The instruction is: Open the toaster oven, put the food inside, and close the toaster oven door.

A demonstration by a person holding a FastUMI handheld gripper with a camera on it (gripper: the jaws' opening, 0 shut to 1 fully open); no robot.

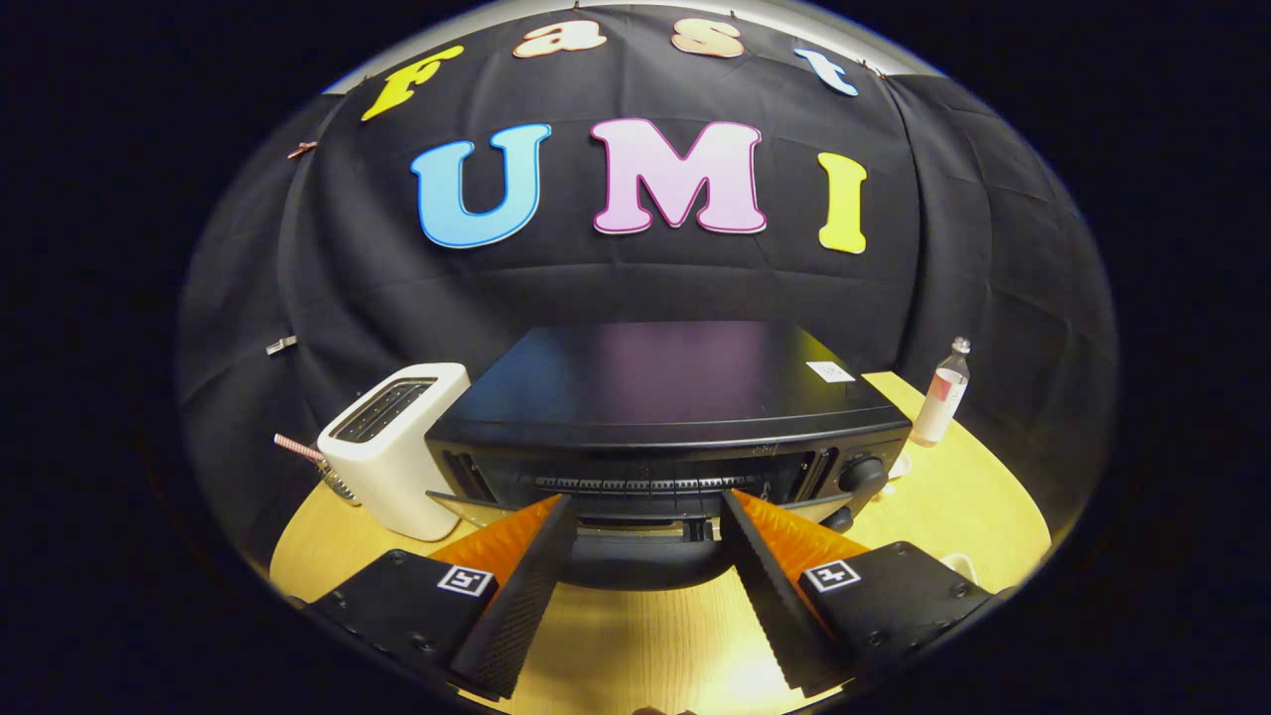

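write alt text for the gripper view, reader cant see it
The open gripper points its two fingers at a black toaster oven whose door hangs partly open. A white toaster and a bottle flank it on the wooden table.

Wooden table (953, 497) bears toaster oven (665, 417), toaster (397, 447), bottle (941, 395)

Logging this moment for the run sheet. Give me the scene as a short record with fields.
gripper: gripper open, jaws spread wide, nothing between them
toaster oven: black toaster oven just ahead of the jaws, door dropped open
oven knobs: on its right front
toaster: white toaster to the left of the oven
bottle: clear bottle to the right of the oven, upright
table: light wooden table
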